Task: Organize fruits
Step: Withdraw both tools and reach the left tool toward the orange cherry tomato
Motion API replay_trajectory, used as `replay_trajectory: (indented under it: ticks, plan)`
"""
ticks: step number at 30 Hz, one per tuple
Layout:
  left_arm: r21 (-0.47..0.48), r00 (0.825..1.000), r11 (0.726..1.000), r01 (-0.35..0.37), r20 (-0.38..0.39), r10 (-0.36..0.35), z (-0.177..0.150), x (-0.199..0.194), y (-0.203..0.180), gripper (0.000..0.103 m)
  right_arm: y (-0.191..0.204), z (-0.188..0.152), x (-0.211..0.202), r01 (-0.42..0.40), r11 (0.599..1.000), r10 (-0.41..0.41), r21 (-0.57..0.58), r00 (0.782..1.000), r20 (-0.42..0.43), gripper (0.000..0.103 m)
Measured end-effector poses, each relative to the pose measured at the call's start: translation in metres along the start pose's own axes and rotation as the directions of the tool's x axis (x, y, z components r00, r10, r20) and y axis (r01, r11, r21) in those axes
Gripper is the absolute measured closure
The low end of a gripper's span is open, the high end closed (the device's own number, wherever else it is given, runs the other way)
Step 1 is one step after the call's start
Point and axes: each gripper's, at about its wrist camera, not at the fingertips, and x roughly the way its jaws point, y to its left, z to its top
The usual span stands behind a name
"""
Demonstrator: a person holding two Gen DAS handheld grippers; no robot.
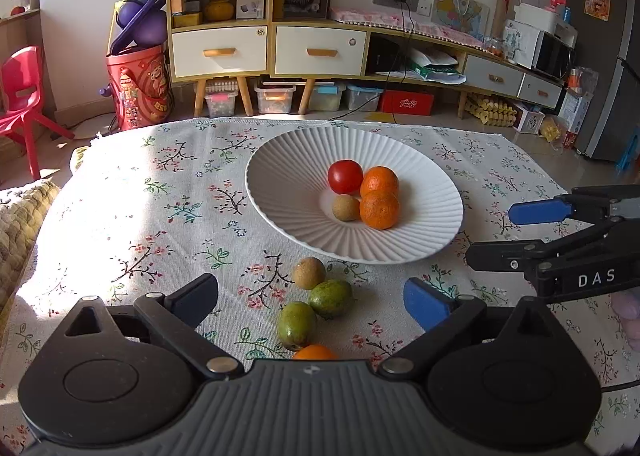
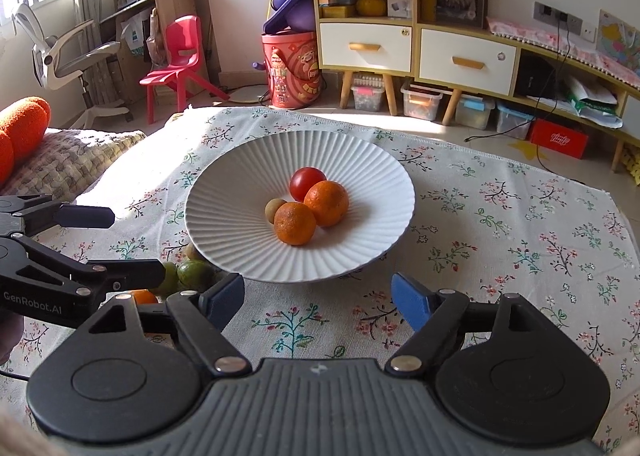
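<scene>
**Fruit Half Sorted on a Flowered Table**

A white ribbed plate (image 1: 280, 192) on the flowered cloth (image 1: 160, 192) holds a tomato (image 1: 345, 176) at 12 o'clock, two oranges (image 1: 379, 209) at 3 and a small brown fruit (image 1: 346, 207) at 9. Off its rim at 6 o'clock lie another brown fruit (image 1: 308, 273), two green fruits (image 1: 331, 298) and a half-hidden orange (image 1: 314, 353). The left gripper (image 1: 311, 298) stands spread wide around these, pads pressing nothing. The right gripper (image 2: 318, 298) is likewise parted and empty, over bare cloth.

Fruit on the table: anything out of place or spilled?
Nothing spilled or damaged. Four fruits still sit on the tablecloth beside the white plate: a brown fruit, two green fruits and an orange at the near edge.
</scene>
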Motion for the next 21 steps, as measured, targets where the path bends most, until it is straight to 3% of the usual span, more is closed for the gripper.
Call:
replay_trajectory:
  ticks: [21]
  plan:
    - [0.013,0.995,0.999,-0.034,-0.090,0.035,-0.035,-0.007,0.011,0.011,0.014,-0.021,0.004,-0.013,0.999,0.012,-0.048,0.999,-0.038,0.011]
